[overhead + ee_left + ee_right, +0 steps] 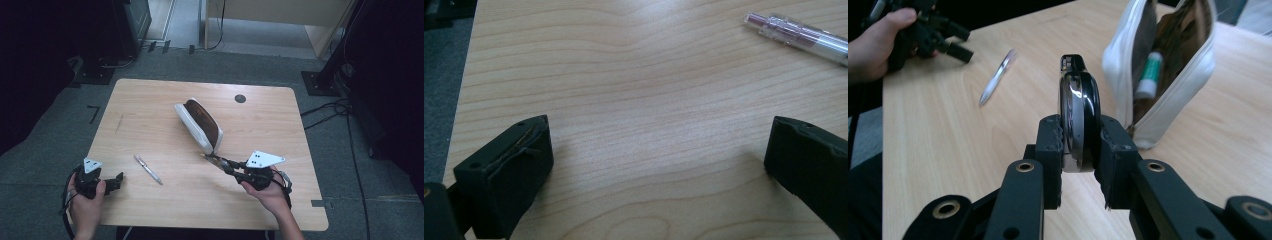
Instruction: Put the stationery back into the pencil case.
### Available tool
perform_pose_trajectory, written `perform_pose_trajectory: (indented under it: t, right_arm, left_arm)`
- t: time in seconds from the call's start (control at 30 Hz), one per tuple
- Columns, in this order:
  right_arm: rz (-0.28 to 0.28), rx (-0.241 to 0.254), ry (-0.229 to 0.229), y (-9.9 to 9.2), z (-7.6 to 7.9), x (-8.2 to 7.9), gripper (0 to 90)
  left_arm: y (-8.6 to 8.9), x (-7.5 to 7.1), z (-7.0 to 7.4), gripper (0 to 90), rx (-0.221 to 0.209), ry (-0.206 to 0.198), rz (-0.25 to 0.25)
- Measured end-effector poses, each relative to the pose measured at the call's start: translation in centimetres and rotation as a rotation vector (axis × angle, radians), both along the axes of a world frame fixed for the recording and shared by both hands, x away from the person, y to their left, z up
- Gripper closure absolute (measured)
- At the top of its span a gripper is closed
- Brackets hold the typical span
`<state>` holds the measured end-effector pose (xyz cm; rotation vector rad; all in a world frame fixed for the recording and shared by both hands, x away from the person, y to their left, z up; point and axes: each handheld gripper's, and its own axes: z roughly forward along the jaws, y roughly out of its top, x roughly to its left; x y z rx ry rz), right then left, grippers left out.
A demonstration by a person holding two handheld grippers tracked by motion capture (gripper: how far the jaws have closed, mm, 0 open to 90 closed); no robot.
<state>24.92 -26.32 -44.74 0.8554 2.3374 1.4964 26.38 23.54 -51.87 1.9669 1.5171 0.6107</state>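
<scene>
Right gripper (1079,150) is clamped on a small flat black-and-chrome object (1079,117) — rounded, glossy, held edge-on between the pads, exact type can't be told. In the right gripper view the object stands upright between the jaws, its top end poking well above the pads. No gap on either side; both pads press its flat faces.

In the high view the right gripper (216,161) points toward the near end of the white pencil case (196,125), the held object right at the case's lower corner. Whether it touches the case can't be told from that angle.

Pencil case sits mid-table, on its side, zipper open, brown lining exposed. The right gripper view looks into the opening (1168,65) — a white stick with a green cap (1150,75) stands inside.

Left gripper (116,181) rests at the near left edge of the table (150,100), held in the left hand (86,205). Jaws spread wide, nothing between them — bare wood in the left gripper view (659,165).

A clear pen (148,169) lies on the table between the two grippers, nearer the left one, apart from both. Small dark round disc (240,98) sits in the tabletop near the far edge.
</scene>
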Motion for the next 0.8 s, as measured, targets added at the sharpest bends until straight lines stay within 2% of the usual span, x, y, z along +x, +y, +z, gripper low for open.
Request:
perform_pose_trajectory:
  t: [0.07, 0.3, 0.5, 0.6, 0.8]
  right_arm:
    - [-0.025, -0.001, -0.009, 0.1, 0.3, 0.1, 74.4]
    - [-0.111, 0.041, -0.008, 0.3, 1.3, 0.3, 74.5]
    - [-0.194, 0.07, -0.021, 0.4, 3.1, 1.4, 74.4]
    - [-0.247, 0.055, -0.022, 0.9, 3.4, 2.0, 74.3]
    - [-0.297, 0.051, 0.004, 1.4, 3.4, 3.0, 74.3]
  left_arm:
    - [0.0, 0.0, 0.0, 0.0, 0.0, 0.0, 0.0]
    - [0.0, -0.1, 0.0, 0.0, 0.0, -0.001, -0.003]
    - [0.0, -0.1, 0.0, 0.0, 0.0, -0.001, -0.003]
    - [-0.1, -0.1, 0.0, 0.0, 0.0, -0.001, -0.003]
    - [-0.1, -0.1, 0.0, 0.0, 0.0, -0.001, -0.003]
